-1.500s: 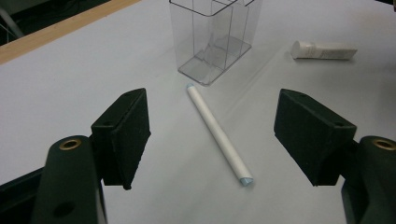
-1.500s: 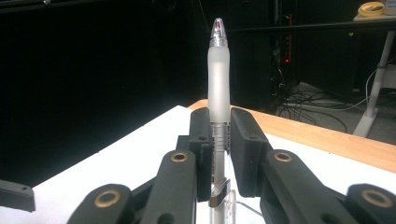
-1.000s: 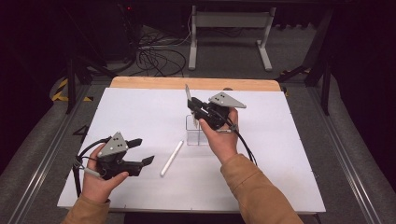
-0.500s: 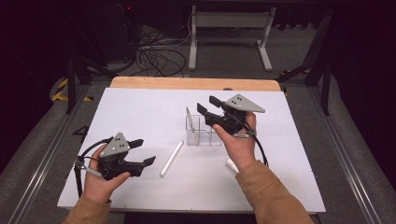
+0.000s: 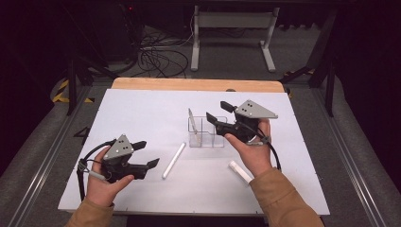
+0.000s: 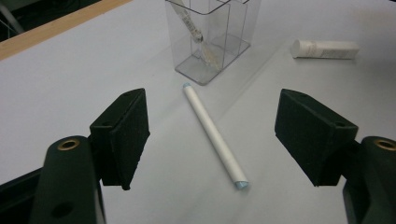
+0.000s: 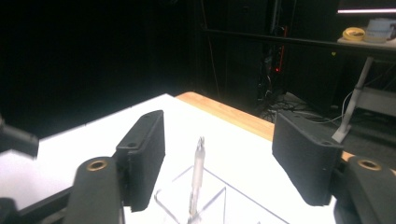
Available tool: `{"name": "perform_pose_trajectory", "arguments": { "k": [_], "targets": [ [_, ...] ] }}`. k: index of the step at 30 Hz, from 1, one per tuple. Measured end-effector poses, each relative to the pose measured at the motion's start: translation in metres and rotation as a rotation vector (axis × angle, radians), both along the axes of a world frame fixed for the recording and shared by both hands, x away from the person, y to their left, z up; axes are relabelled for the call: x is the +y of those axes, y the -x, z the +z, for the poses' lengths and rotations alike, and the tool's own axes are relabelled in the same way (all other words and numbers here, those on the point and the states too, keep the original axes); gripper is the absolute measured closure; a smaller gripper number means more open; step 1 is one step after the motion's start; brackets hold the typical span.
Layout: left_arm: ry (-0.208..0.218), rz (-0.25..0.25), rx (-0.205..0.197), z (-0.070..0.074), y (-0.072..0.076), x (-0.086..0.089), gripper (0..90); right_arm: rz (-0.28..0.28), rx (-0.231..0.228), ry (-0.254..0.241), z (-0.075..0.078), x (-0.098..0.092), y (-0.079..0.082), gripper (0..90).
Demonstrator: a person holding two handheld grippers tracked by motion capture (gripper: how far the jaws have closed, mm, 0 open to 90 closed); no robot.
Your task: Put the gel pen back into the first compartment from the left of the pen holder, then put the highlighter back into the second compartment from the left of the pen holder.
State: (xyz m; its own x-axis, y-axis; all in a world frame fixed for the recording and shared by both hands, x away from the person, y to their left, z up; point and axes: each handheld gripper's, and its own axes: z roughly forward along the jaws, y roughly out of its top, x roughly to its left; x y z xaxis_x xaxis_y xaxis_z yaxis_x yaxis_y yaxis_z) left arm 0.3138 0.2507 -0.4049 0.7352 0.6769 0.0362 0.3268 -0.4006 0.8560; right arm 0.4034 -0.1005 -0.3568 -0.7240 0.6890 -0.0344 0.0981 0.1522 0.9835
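A clear two-compartment box [image 5: 206, 133] stands mid-table. A slim translucent tube [image 5: 191, 119] leans in its left compartment. My right gripper [image 5: 218, 111] hovers just right of the box, pointing left; its jaws have just been opening and nothing is between them. From the right gripper view I look past the spread pads [image 7: 149, 154] at the tube [image 7: 198, 175] standing in the box [image 7: 224, 200]. My left gripper [image 5: 147, 153] rests open at the front left, aimed at a white tube [image 5: 173, 161] lying on the table. That tube [image 6: 213, 135] lies ahead of its wide-apart jaws, untouched.
Another short white tube [image 5: 240, 171] lies by the right forearm, also seen as the capped tube [image 6: 325, 48] in the left gripper view. The white table top [image 5: 142, 113] has a wooden strip at its far edge [image 5: 194, 84]. Cables and a stand sit on the floor beyond.
The right gripper let go of the slim tube, which now stands in the box, then drew back to the right with its jaws spreading. The left hand stayed put.
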Motion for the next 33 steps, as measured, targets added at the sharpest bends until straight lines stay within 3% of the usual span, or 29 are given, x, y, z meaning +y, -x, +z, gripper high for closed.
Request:
{"name": "perform_pose_trajectory", "arguments": {
  "k": [4, 9, 13, 16, 19, 20, 23, 26, 33],
  "targets": [
    [0.010, 0.011, -0.008, 0.002, 0.003, -0.001, 26.9, 0.011, -0.018, 0.046, 0.000, -0.010, 0.009, 34.3],
    [0.019, 0.018, -0.020, 0.005, 0.006, -0.002, 26.9, 0.019, -0.009, 0.061, -0.003, -0.027, 0.016, 33.3],
    [0.013, 0.049, -0.040, 0.004, 0.008, -0.005, 26.0, 0.010, 0.009, 0.061, -0.014, -0.042, 0.019, 33.4],
    [0.014, 0.063, -0.066, 0.004, 0.012, -0.009, 26.7, 0.024, 0.018, 0.089, -0.027, -0.048, 0.018, 33.4],
    [0.033, 0.054, 0.025, 0.005, 0.011, -0.009, 27.2, 0.031, 0.008, 0.090, -0.033, -0.053, 0.021, 33.4],
    [0.040, 0.051, 0.037, 0.005, 0.010, -0.009, 26.5, 0.031, 0.007, 0.090, -0.035, -0.056, 0.022, 33.4],
    [0.027, 0.023, 0.022, 0.005, 0.008, -0.011, 31.1, 0.030, 0.007, 0.098, -0.040, -0.062, 0.024, 33.4],
    [0.004, 0.024, 0.019, 0.005, 0.008, -0.014, 29.0, 0.033, 0.021, 0.084, -0.048, -0.070, 0.023, 33.3],
    [0.037, 0.033, 0.023, 0.001, 0.005, -0.016, 24.0, 0.040, 0.066, 0.097, -0.062, -0.082, 0.024, 31.5]
  ]
}}
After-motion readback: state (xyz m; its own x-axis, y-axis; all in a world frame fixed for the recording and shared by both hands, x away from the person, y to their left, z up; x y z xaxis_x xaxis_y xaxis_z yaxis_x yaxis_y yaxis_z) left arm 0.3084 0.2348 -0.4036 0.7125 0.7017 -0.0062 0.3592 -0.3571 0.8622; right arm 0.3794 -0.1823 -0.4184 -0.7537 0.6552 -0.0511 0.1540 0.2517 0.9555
